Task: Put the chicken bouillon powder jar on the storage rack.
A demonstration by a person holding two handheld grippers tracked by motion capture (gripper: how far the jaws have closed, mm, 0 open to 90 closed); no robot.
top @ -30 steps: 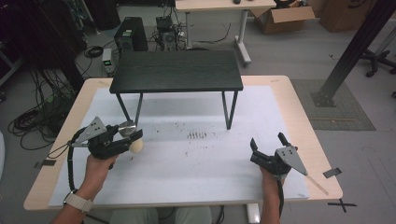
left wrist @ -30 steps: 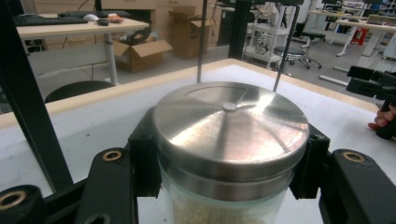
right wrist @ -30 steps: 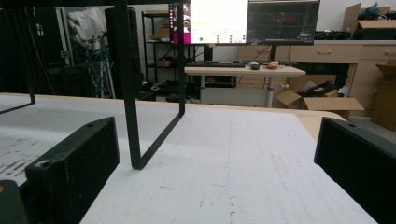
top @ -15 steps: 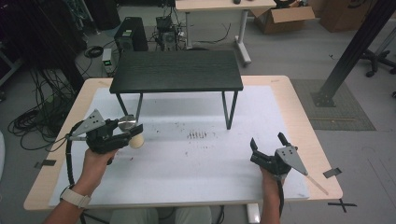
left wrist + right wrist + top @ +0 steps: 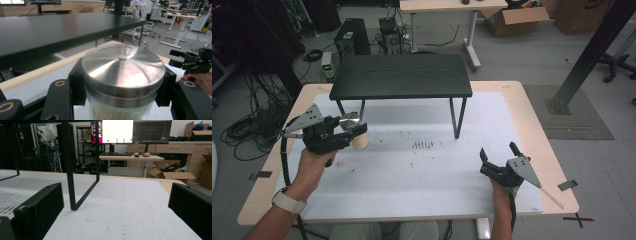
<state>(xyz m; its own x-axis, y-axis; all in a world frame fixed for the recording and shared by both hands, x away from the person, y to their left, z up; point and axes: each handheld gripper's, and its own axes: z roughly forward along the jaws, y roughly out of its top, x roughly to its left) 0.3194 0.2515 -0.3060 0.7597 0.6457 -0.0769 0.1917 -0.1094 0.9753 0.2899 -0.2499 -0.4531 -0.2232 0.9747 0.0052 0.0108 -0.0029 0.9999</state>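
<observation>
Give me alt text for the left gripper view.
The left gripper clamps a glass jar of pale grains just under its steel lid, below the black shelf. The right gripper is farther off.

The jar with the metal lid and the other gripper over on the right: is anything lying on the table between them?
Nothing stands there. In the high view, between the jar in the left gripper and the right gripper lies bare white mat with small dark marks.

Hidden and cut off

Your left tongs [image 5: 120, 100] cover the jar's [image 5: 122, 75] sides, and its base runs off the frame's bottom edge. In the high view, the shelf [image 5: 402, 75] hides the tabletop [image 5: 427, 170] beneath it.
</observation>
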